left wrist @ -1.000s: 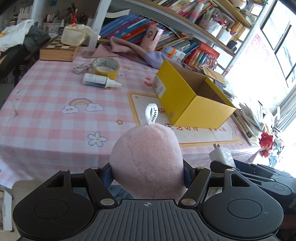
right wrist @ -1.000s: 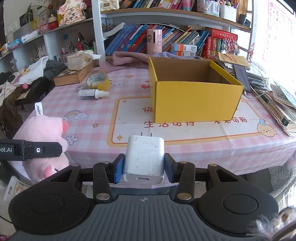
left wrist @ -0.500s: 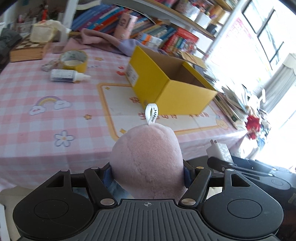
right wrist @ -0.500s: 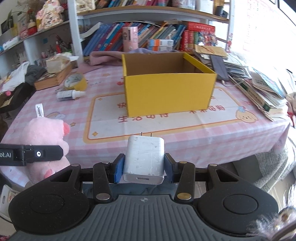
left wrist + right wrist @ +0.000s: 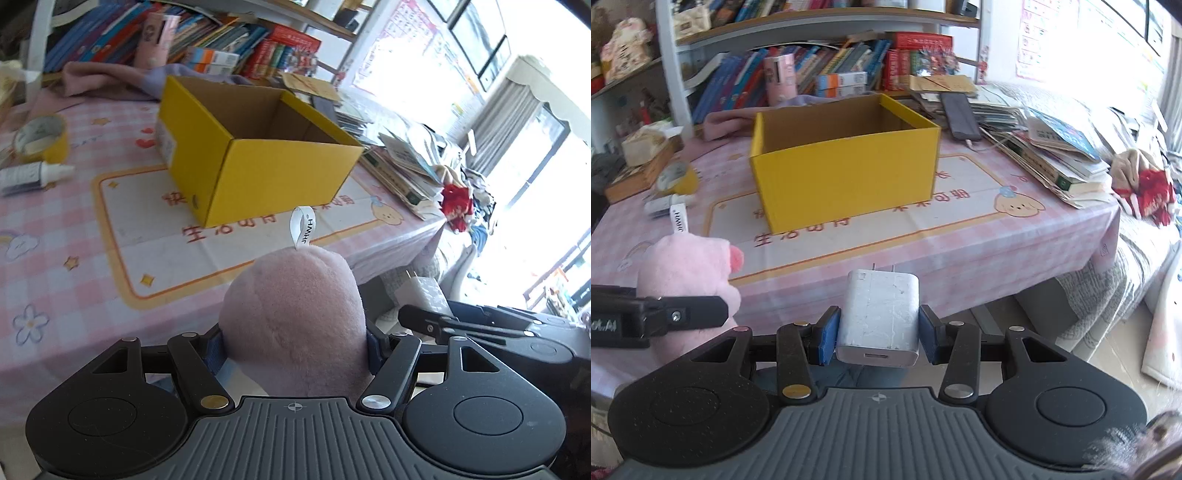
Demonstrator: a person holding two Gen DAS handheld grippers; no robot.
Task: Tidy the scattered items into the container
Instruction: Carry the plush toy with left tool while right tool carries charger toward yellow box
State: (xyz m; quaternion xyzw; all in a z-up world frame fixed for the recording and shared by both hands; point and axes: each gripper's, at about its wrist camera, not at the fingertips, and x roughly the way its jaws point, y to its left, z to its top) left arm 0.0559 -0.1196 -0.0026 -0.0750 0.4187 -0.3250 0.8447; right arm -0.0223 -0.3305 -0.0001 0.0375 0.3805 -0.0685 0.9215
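My left gripper [image 5: 294,345] is shut on a pink plush toy [image 5: 291,317] with a white tag, held in front of the table's near edge. The toy also shows at the left of the right wrist view [image 5: 689,266]. My right gripper [image 5: 878,330] is shut on a white charger plug [image 5: 878,317], prongs pointing forward; the plug also shows in the left wrist view [image 5: 421,293]. The open yellow cardboard box [image 5: 258,173] stands on the pink checked tablecloth [image 5: 74,258], beyond both grippers; it also shows in the right wrist view [image 5: 846,173]. What shows of its inside is empty.
A yellow tape roll [image 5: 40,138] and a white tube [image 5: 33,175] lie at the table's far left. A pink cloth [image 5: 107,79] and bookshelves stand behind the box. Stacked books and papers [image 5: 1052,147] fill the table's right side, with a black phone [image 5: 958,116].
Both grippers have swung to the right, keeping their objects. The box now sits more central and closer in both views.
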